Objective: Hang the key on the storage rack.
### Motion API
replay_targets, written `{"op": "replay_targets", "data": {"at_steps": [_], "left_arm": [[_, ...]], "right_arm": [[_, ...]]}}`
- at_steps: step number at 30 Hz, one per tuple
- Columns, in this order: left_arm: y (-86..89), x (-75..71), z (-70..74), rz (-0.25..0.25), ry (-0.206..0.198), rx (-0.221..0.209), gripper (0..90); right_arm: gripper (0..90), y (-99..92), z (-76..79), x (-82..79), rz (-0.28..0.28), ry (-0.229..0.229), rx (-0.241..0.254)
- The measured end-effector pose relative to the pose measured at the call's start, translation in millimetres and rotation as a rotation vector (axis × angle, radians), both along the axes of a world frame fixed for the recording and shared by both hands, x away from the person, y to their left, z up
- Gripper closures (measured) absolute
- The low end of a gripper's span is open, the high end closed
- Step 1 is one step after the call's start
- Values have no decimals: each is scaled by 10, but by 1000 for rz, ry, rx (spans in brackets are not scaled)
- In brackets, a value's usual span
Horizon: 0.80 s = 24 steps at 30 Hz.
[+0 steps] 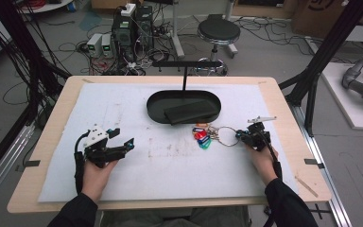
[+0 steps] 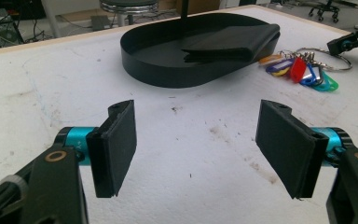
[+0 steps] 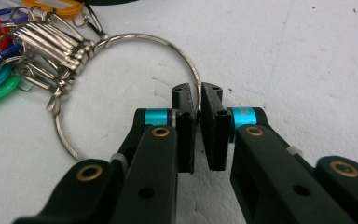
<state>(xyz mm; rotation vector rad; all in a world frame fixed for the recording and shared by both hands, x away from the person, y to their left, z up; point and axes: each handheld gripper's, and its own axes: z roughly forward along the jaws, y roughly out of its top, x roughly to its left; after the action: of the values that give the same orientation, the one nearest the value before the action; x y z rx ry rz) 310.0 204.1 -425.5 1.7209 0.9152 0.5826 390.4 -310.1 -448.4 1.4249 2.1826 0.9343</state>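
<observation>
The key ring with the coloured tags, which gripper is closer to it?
Right. The right gripper is shut on the key ring wire. The left gripper sits open on the mat well off to the ring's left.

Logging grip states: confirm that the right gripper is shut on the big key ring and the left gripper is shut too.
Not quite. The left gripper is open, its jaws wide apart over bare mat, as the left gripper view shows. The right gripper is indeed shut on the big key ring.

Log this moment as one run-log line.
right gripper: shut on large metal key ring | left gripper: open, idle | coloured key tags: beside oval black tray
</observation>
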Motion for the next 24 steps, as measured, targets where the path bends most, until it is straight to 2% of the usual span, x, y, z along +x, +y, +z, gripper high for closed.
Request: {"op": "replay_targets", "data": {"at_steps": [3, 10, 13, 15, 17, 18, 19, 20, 21, 24], "left_arm": [[0, -1, 1, 3, -3, 1, 291], [11, 0, -2, 5, -1, 0, 292], [7, 2, 0, 4, -4, 1, 291], [5, 1, 4, 2, -4, 3, 291], [-4, 2, 5, 3, -6, 1, 291], [-4, 2, 5, 3, -6, 1, 292], [-6, 2, 5, 1, -5, 3, 292], [-11, 3, 6, 0, -5, 2, 292], [-11, 3, 6, 0, -5, 2, 292], [-16, 4, 8, -1, -7, 5, 292]], "right_arm": [[875, 2, -1, 1, -3, -6, -3], [877, -22, 62, -27, -12, -66, 40], [877, -36, 100, -48, -14, -97, 77], [877, -47, 140, -76, -14, -127, 121], [877, -49, 161, -94, -16, -136, 151], [877, -49, 161, -94, -16, -136, 151], [877, -53, 169, -101, -14, -140, 169], [877, -60, 182, -113, -16, -146, 210], [877, -60, 182, -113, -16, -146, 210], [874, -49, 205, -138, -9, -162, 264]]}}
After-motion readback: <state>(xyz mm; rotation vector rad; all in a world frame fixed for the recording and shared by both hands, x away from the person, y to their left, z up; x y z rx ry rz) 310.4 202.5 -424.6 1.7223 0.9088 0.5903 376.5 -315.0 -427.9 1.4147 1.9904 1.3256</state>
